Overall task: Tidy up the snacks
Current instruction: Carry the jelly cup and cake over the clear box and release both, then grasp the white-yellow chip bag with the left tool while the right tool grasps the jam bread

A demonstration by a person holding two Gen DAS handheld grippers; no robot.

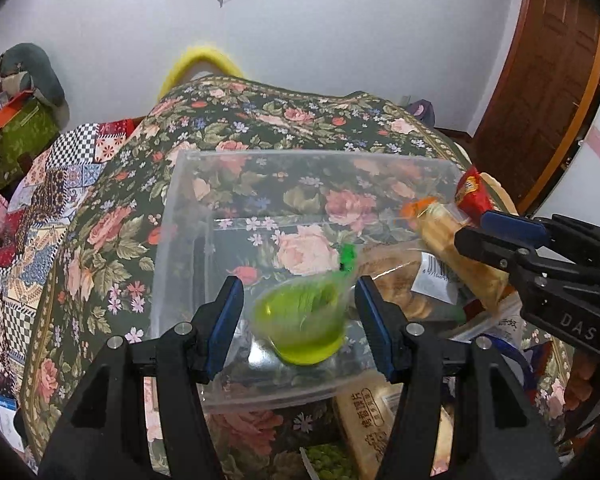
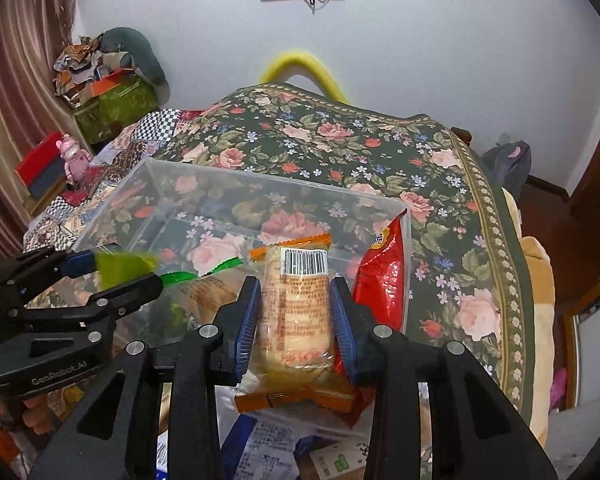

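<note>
Looking from the left wrist: the left gripper (image 1: 300,312) stands with jaws apart over the clear bin (image 1: 260,152); a blurred green cup (image 1: 300,324) lies between them, neither pad touching it. The right gripper (image 1: 488,236) holds a cracker pack (image 1: 452,232).

Right wrist view: jaws clamped on the cracker pack (image 2: 296,304), inside the bin beside a red bag (image 2: 380,276).

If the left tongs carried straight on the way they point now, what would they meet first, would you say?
Probably the green jelly cup lying between the left tongs, and just beyond it the floor of the clear plastic bin. The cup is blurred, so depth is uncertain.
</note>
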